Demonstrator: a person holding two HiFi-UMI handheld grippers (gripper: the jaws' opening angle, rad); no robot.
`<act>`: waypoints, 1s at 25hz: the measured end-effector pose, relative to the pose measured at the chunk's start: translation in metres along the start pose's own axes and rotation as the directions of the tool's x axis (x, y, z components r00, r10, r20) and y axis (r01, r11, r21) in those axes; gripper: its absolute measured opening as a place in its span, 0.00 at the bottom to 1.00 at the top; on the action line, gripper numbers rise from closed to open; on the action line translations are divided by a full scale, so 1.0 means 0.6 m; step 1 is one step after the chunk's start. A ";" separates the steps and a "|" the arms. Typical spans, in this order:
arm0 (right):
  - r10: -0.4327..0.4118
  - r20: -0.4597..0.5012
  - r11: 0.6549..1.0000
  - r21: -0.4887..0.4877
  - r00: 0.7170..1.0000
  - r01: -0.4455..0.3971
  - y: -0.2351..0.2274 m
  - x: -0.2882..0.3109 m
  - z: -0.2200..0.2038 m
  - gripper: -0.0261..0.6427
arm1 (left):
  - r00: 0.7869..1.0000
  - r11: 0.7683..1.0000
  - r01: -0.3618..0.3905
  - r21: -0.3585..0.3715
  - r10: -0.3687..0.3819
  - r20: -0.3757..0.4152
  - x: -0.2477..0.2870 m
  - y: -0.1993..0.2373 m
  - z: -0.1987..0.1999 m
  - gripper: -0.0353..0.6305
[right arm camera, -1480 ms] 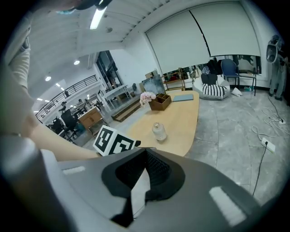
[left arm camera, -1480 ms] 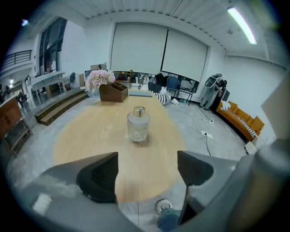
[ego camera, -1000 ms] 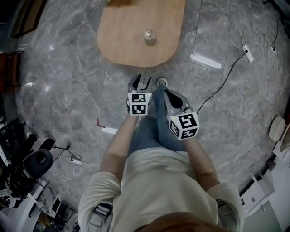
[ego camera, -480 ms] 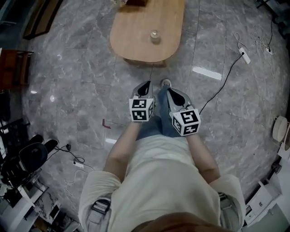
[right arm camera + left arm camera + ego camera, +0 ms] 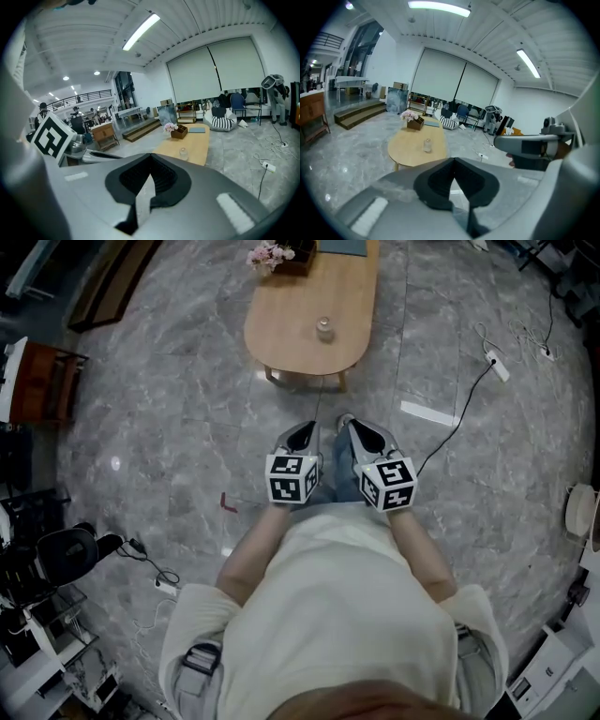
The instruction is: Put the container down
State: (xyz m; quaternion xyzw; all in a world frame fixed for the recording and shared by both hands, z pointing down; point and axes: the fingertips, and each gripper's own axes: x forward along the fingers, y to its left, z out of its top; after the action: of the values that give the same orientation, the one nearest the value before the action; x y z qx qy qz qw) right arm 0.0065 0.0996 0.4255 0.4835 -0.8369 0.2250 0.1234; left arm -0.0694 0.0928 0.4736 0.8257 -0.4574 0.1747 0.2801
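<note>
The container [image 5: 324, 329], a small clear glass jar with a lid, stands upright alone on the oval wooden table [image 5: 291, 348]. Both grippers are held close to the person's body, well short of the table and above the floor. My left gripper [image 5: 301, 435] is shut with nothing in it, its pads meeting at the tip. My right gripper [image 5: 360, 433] is beside it, also shut and empty. The left gripper view looks over its closed jaws [image 5: 453, 161] at the jar [image 5: 427, 145] far ahead. In the right gripper view the container [image 5: 183, 153] shows beyond the right gripper [image 5: 151, 157].
A wooden box with pink flowers [image 5: 274, 256] and a blue book [image 5: 343, 247] sit at the table's far end. A power strip with its cable [image 5: 495, 365] lies on the marble floor to the right. An office chair [image 5: 66, 554] and a wooden cabinet [image 5: 37, 381] stand at the left.
The person has stepped back from the table, so the jar now lies farther off. Both grippers drew in toward the body. The left gripper's jaws went from apart to shut.
</note>
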 end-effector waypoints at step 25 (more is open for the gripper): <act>0.039 0.053 0.997 -0.066 0.998 -0.035 0.075 -0.077 0.043 0.04 | 0.995 1.000 -0.013 0.014 0.011 0.095 -0.138 -0.022 0.056 0.06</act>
State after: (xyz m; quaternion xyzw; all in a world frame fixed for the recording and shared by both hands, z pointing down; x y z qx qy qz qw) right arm -0.0090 0.1409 0.3719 0.4695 -0.8557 0.1865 0.1120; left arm -0.0998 0.1319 0.3981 0.8324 -0.4738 0.1403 0.2508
